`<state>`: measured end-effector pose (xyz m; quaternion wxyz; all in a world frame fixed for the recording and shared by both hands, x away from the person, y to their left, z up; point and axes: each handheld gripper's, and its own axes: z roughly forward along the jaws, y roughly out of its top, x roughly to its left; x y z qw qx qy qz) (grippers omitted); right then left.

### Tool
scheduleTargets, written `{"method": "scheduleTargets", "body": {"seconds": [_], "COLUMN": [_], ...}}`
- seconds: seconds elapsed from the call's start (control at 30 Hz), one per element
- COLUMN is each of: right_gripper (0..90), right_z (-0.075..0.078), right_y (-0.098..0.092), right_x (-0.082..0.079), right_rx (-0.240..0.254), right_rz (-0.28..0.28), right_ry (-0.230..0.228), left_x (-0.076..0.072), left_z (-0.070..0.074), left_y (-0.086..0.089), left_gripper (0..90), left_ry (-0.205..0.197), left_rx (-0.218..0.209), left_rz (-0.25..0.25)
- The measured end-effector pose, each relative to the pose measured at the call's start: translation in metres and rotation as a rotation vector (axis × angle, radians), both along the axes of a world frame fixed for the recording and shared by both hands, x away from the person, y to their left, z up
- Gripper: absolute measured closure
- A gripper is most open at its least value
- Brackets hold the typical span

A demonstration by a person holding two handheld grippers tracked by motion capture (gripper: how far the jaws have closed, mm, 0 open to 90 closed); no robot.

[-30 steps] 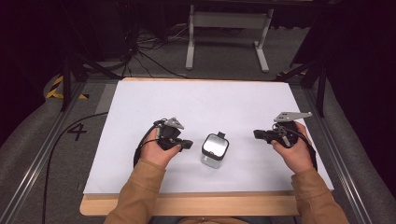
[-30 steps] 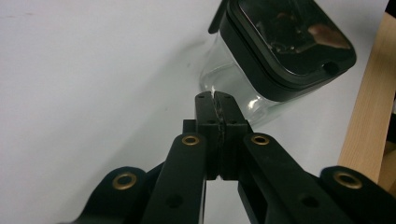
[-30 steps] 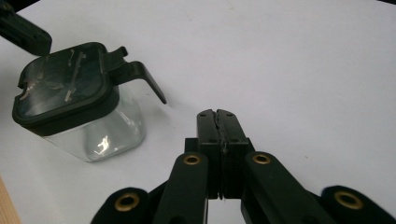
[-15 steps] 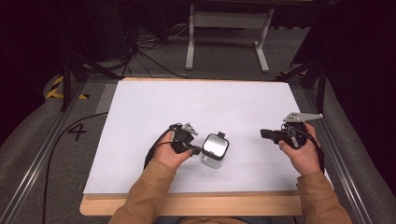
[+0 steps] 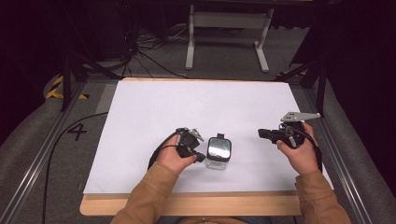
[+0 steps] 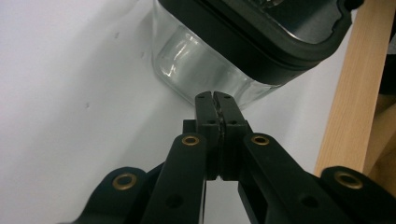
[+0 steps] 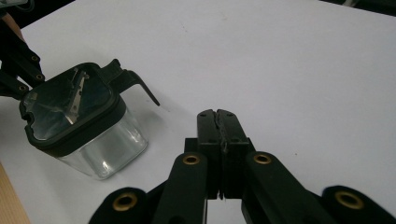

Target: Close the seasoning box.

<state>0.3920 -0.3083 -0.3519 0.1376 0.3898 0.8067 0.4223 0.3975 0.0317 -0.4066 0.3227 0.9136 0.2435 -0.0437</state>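
High view, glass container (image 5: pixel 218 152) (black lid) on white surface (image 5: pixel 154 107), left gripper (image 5: pixel 200 157) just beside it, right gripper (image 5: pixel 261 133) apart, both jaws pressed together, empty.

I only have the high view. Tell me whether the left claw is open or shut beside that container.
Observer: Shut. In the left gripper view the left claw has its jaws pressed together, tips right at the clear wall of the container, gripping nothing.
Operator: Report the right claw too.
Observer: Also shut, in the right gripper view. The right claw is apart from the container, with bare white table between them.
Operator: Describe the container; from above I just see glare.
Observer: Clear body under a black-framed lid, with a black latch sticking out from one side toward the right claw.
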Motion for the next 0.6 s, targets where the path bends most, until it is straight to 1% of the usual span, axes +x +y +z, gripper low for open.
{"method": "scheduleTargets", "body": {"seconds": [0.07, 0.1, 0.17, 0.27, 0.33, 0.37, 0.4, 0.43, 0.47, 0.5, 0.53, 0.57, 0.6], "right_gripper": [90.0, 90.0, 90.0, 90.0, 89.9, 89.9, 89.9, 89.9, 89.8, 89.4, 87.2, 86.1, 84.4], "right_z": [0.000, -0.001, 0.000, 0.000, 0.000, 0.000, 0.001, 0.001, 0.002, 0.003, 0.009, 0.011, 0.013], "right_y": [0.002, 0.003, 0.003, 0.004, 0.004, 0.005, 0.006, 0.006, 0.007, 0.008, 0.009, 0.009, 0.010], "right_x": [0.000, 0.000, -0.001, 0.000, 0.000, 0.000, 0.000, 0.000, 0.000, 0.000, -0.001, -0.001, -0.001], "right_rx": [-0.003, -0.004, -0.003, -0.004, -0.006, -0.004, -0.005, -0.005, -0.005, -0.003, 0.007, 0.011, 0.015], "right_rz": [0.006, 0.007, 0.009, 0.012, 0.015, 0.017, 0.022, 0.022, 0.026, 0.030, 0.039, 0.040, 0.043], "right_ry": [0.002, 0.001, 0.001, 0.002, -0.002, -0.001, -0.005, -0.005, -0.008, -0.015, -0.026, -0.029, -0.035], "left_x": [-0.002, -0.003, -0.004, -0.004, -0.004, -0.004, -0.005, -0.005, -0.006, -0.008, -0.011, -0.013, -0.013], "left_z": [0.000, 0.000, 0.000, 0.000, 0.002, 0.005, 0.009, 0.009, 0.013, 0.020, 0.029, 0.035, 0.035], "left_y": [-0.003, -0.005, -0.007, -0.007, -0.003, 0.000, 0.003, 0.003, 0.007, 0.012, 0.022, 0.029, 0.029], "left_gripper": [89.6, 89.7, 89.6, 88.9, 85.9, 85.4, 84.9, 83.9, 83.9, 82.8, 80.9, 80.0, 78.8], "left_ry": [0.001, -0.002, -0.002, -0.001, 0.007, -0.004, -0.019, -0.019, -0.033, -0.046, -0.073, -0.088, -0.088], "left_rx": [0.004, 0.008, 0.013, 0.007, -0.014, -0.013, -0.018, -0.018, -0.027, -0.045, -0.070, -0.062, -0.062], "left_rz": [-0.005, -0.016, -0.018, -0.021, -0.013, -0.014, -0.002, -0.002, 0.008, 0.024, 0.056, 0.063, 0.063]}}
